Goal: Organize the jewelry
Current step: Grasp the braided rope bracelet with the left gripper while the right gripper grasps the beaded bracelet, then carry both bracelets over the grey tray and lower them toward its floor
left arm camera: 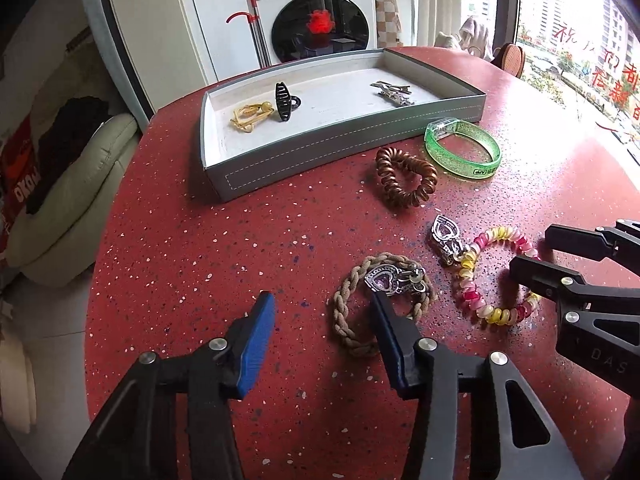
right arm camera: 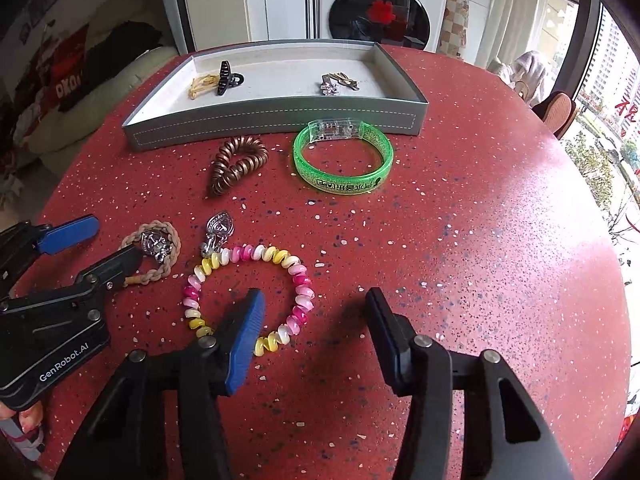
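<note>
On the red speckled table a beige braided bracelet [left arm camera: 343, 320] [right arm camera: 170, 262] lies with a silver heart clip [left arm camera: 384, 278] on top. My left gripper [left arm camera: 322, 308] [right arm camera: 96, 246] stands open over it, one finger inside the ring and the other outside to the left, with the rim between them untouched. A pink and yellow coil bracelet [right arm camera: 240, 254] [left arm camera: 468, 284] lies to the right. My right gripper [right arm camera: 314, 308] [left arm camera: 540, 254] is open, its left finger inside that coil and its right finger outside. A second silver heart clip [right arm camera: 218, 226] [left arm camera: 444, 236] touches the coil.
A grey tray [left arm camera: 340, 148] [right arm camera: 272, 120] at the back holds a yellow hair tie [left arm camera: 250, 116], a black claw clip [left arm camera: 283, 102] and silver clips [left arm camera: 394, 92]. In front of it lie a brown coil tie [left arm camera: 386, 184] [right arm camera: 224, 176] and a green bangle [left arm camera: 460, 170] [right arm camera: 344, 184].
</note>
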Demonstrator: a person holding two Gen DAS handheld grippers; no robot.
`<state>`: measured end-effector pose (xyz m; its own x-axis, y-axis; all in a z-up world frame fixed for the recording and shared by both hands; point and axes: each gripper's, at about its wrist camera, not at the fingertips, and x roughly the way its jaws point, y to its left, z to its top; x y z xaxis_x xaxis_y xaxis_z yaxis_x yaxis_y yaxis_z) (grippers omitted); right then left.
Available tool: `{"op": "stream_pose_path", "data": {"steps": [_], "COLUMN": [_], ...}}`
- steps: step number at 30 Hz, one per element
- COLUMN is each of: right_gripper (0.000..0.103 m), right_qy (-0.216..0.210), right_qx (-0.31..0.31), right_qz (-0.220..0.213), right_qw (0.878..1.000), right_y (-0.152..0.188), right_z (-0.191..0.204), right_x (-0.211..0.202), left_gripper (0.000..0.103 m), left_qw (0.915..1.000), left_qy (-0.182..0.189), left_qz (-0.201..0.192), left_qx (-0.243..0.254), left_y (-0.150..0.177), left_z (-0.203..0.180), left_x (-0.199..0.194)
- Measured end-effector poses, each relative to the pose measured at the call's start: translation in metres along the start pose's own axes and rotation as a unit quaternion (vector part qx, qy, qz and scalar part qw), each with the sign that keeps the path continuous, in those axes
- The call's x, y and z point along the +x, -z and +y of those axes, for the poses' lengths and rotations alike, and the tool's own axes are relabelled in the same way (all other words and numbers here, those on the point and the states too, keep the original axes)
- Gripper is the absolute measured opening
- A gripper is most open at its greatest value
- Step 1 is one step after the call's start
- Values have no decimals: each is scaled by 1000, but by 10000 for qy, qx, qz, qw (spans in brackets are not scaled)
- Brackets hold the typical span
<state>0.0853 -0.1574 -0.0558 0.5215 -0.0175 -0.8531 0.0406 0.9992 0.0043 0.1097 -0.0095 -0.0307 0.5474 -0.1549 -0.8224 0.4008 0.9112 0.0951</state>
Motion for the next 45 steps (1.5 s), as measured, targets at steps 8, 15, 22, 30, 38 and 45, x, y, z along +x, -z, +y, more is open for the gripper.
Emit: {"op": "stream_pose_path", "data": {"steps": [8,15,22,30,38,45], "right_gripper": [10,10,10,10,10,10], "right_qy": [0,-130,-239,-377,-520,-584], "right_qx": [67,361,527,650,683,552], "right_qz": [-66,-268,-444,-578,-746,-941], "right_qw": [10000,9989,9973,9955,9935,9923], "right_y": [-1,-1,-8,-17,-37,-72], "right_z": [-1,-18,-32,-43,-49,-51], "right_x": [-1,-12,-24,-35,-47,-55], "left_gripper": [24,24,24,24,24,24], "left_qw": [9992,9957,9938,9915,9896,9879], "left_qy": [396,786,872,929,801,672], "left_qz": [-28,-252,-448,-679,-946,-1121], "left_qx": [0,-417,-532,-603,-729,-834], "left_y": [-2,-7,-16,-29,-50,-76], "left_z": [-6,7,12,17,33,47], "left_x": [0,-16,-30,-44,-52,-48]}}
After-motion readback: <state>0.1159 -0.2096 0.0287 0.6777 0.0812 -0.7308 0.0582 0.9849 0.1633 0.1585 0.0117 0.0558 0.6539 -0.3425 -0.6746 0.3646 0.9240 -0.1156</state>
